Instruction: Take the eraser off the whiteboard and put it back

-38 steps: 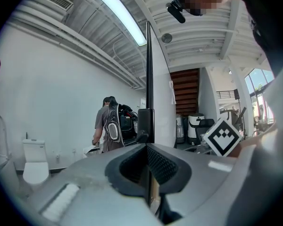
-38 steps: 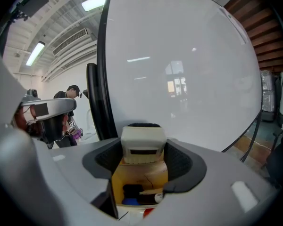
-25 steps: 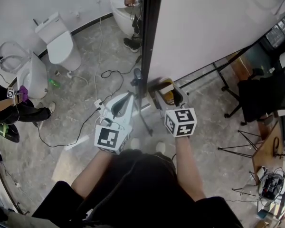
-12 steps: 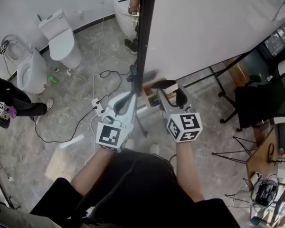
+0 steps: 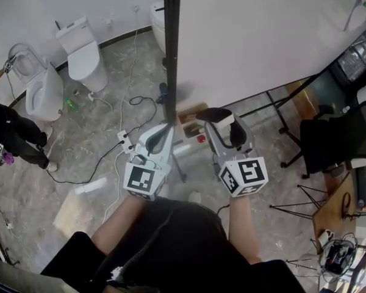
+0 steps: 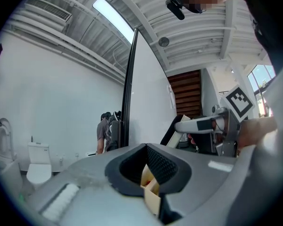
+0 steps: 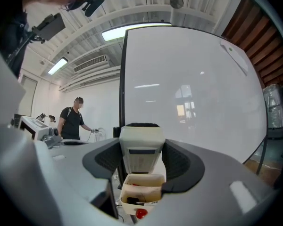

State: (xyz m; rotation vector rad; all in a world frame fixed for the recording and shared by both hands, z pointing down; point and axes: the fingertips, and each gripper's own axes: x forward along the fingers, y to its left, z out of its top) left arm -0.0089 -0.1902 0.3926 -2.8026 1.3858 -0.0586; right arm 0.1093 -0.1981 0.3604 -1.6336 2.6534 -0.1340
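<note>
Facing the whiteboard (image 5: 262, 35), the right gripper (image 5: 221, 121) jaws clamp the eraser (image 7: 141, 149); left gripper (image 5: 163, 129) jaws seem barely apart, empty.

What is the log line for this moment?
right gripper: shut on eraser | eraser: facing whiteboard | left gripper: open, empty

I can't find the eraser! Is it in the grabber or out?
In. The eraser sits squeezed between the two jaws of the right gripper, in front of the whiteboard.
</note>
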